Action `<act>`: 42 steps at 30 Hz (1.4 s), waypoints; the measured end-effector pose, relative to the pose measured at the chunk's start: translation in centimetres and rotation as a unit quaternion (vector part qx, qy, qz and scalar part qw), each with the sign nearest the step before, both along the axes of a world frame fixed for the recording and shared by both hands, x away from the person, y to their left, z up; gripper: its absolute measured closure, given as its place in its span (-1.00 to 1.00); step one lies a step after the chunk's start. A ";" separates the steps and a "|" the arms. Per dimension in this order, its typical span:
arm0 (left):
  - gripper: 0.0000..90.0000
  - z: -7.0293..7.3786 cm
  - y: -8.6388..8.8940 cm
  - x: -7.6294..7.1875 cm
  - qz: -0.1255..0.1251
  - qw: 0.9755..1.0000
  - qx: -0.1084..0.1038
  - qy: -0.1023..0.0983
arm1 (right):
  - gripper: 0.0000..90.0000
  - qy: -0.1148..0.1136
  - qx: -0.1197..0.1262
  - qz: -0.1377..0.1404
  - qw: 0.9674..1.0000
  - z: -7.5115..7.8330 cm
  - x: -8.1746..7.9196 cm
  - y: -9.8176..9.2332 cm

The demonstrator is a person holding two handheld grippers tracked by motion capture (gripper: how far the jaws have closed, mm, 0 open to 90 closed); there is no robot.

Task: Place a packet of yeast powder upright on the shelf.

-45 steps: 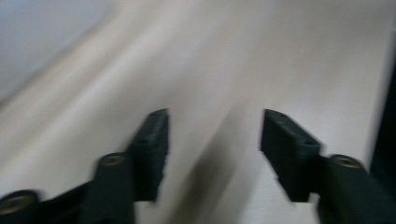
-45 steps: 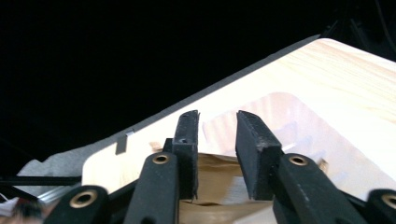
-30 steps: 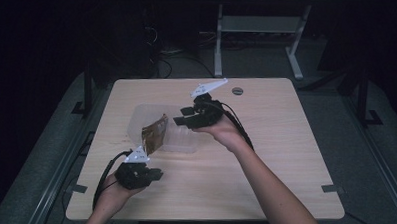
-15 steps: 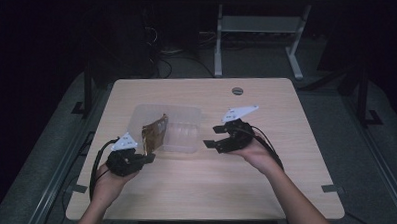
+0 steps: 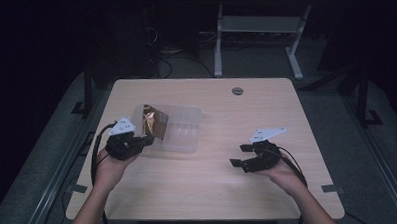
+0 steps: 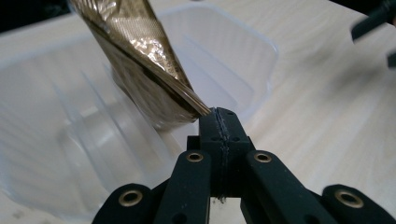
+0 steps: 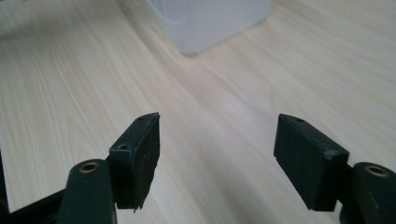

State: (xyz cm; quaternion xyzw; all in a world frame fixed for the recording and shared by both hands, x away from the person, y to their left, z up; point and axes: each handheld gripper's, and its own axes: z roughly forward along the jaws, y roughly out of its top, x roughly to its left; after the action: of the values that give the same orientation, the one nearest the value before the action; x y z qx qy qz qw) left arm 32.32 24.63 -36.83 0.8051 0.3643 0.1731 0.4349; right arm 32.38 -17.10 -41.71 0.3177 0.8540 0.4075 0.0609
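A gold-brown foil packet (image 5: 155, 121) stands tilted in the left end of a clear plastic tray (image 5: 183, 139) on the wooden table (image 5: 208, 197). My left gripper (image 5: 146, 139) is shut on the packet's lower corner; in the left gripper view the shut jaws (image 6: 219, 119) pinch the packet (image 6: 140, 56) over the tray (image 6: 247, 46). My right gripper (image 5: 239, 155) hovers low over bare table to the right of the tray. Its jaws have just been opening and stand wide apart (image 7: 217, 149) with nothing between them. A corner of the tray (image 7: 210, 23) lies ahead of it.
A small round grommet (image 5: 238, 90) sits in the table near its far edge. Beyond the table stands a white metal frame (image 5: 254, 31) on the dark floor. Cables trail from both grippers toward the near edge.
The right gripper has drawn back from the packet at the tray, moving right, nearer and lower, with its jaws wider. The left gripper has lifted slightly with the packet.
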 end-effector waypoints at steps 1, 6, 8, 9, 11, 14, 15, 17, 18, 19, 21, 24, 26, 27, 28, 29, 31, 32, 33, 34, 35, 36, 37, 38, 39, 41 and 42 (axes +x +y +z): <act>1.00 0.2 0.0 0.2 0.000 1.000 0.001 -0.005 | -0.33 0.001 -0.004 -0.001 1.000 -0.3 -0.2 -0.3; 1.00 1.5 -0.5 1.9 0.004 1.000 0.012 -0.017 | -0.39 0.006 -0.022 -0.005 1.000 -1.4 -0.8 -1.3; 1.00 1.8 -0.7 2.6 0.009 1.000 0.012 -0.020 | -0.40 0.003 -0.029 -0.004 1.000 -2.0 -0.9 -1.6; 1.00 1.9 -0.8 3.0 0.010 1.000 0.015 -0.022 | -0.40 0.002 -0.033 -0.005 0.999 -2.1 -0.9 -1.7; 1.00 2.2 -0.8 3.8 0.011 0.999 0.024 -0.023 | -0.41 0.007 -0.032 -0.007 0.999 -2.4 -1.1 -1.8; 1.00 2.4 -0.9 4.8 0.016 0.999 0.024 -0.021 | -0.41 0.006 -0.032 -0.007 0.999 -2.8 -1.0 -1.8; 1.00 2.4 -1.0 5.0 0.015 0.999 0.023 -0.020 | -0.42 0.000 -0.034 -0.002 0.999 -2.9 -0.9 -1.8; 1.00 2.4 -1.2 4.9 0.011 0.999 0.022 -0.020 | -0.43 0.004 -0.033 -0.006 0.999 -2.9 -1.1 -1.6; 1.00 2.4 -1.2 4.7 0.008 1.000 0.022 -0.019 | -0.44 0.004 -0.032 -0.006 0.999 -2.9 -1.1 -1.6; 1.00 2.3 -1.3 4.5 0.007 1.000 0.016 -0.017 | -0.45 0.004 -0.031 -0.005 1.000 -2.9 -1.1 -1.6; 1.00 2.2 -1.3 4.0 0.000 1.000 0.014 -0.010 | -0.45 0.003 -0.028 -0.006 1.000 -2.8 -1.3 -1.7; 1.00 1.8 -1.4 2.9 -0.014 1.000 0.006 0.008 | -0.47 0.003 -0.020 -0.009 1.000 -2.6 -1.7 -1.9; 1.00 1.4 -1.5 2.1 -0.024 1.000 0.003 0.011 | -0.49 -0.002 -0.017 -0.006 1.000 -2.5 -2.0 -2.1; 1.00 1.2 -1.6 1.7 -0.026 1.000 0.001 0.017 | -0.50 -0.006 -0.015 -0.005 1.000 -2.4 -2.2 -2.3; 0.99 1.0 -1.6 1.3 -0.029 0.999 0.001 0.018 | -0.50 -0.002 -0.013 -0.011 1.000 -2.3 -2.4 -2.4; 0.99 0.8 -1.7 0.9 -0.036 0.999 0.003 0.020 | -0.51 -0.010 -0.012 -0.010 1.000 -2.4 -2.5 -2.5; 0.99 0.5 -1.9 0.3 -0.041 0.999 0.005 0.025 | -0.53 -0.009 -0.010 -0.017 1.000 -2.3 -2.7 -2.7; 0.97 0.3 -2.0 -0.1 -0.046 0.999 0.004 0.027 | -0.54 -0.008 -0.011 -0.020 1.000 -2.3 -2.8 -2.8; 0.94 0.1 -2.1 -0.4 -0.050 0.998 0.006 0.032 | -0.55 -0.011 -0.011 -0.021 1.000 -2.4 -2.9 -3.0; 0.91 -0.1 -2.2 -0.6 -0.054 0.998 0.004 0.037 | -0.56 -0.010 -0.013 -0.020 1.000 -2.4 -3.0 -3.1; 0.87 -0.3 -2.3 -0.8 -0.057 0.997 0.003 0.043 | -0.57 -0.009 -0.013 -0.022 1.000 -2.5 -3.2 -3.2; 0.83 -0.6 -2.4 -1.1 -0.063 0.997 0.007 0.052 | -0.57 -0.011 -0.014 -0.021 1.000 -2.5 -3.3 -3.3; 0.76 -0.9 -2.6 -1.4 -0.068 0.996 0.012 0.056 | -0.58 -0.010 -0.016 -0.023 1.000 -2.6 -3.5 -3.4; 0.71 -1.3 -2.7 -1.7 -0.073 0.995 0.014 0.062 | -0.59 -0.014 -0.018 -0.021 1.000 -2.7 -3.6 -3.5; 0.63 -1.5 -2.9 -2.0 -0.075 0.995 0.016 0.067 | -0.60 -0.015 -0.021 -0.022 0.999 -2.8 -3.8 -3.6; 0.51 -2.1 -3.1 -2.5 -0.081 0.994 0.021 0.076 | -0.61 -0.017 -0.022 -0.021 0.999 -2.9 -3.9 -3.8; 0.46 -2.5 -3.3 -2.7 -0.084 0.993 0.022 0.080 | -0.62 -0.018 -0.022 -0.022 0.999 -2.9 -3.9 -3.8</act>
State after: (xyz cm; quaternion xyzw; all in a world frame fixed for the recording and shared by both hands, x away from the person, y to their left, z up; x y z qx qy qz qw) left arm 29.62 21.36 -39.28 0.8533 0.3252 0.0793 0.3997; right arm 28.49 -20.90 -44.59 0.3271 0.8545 0.3928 0.0924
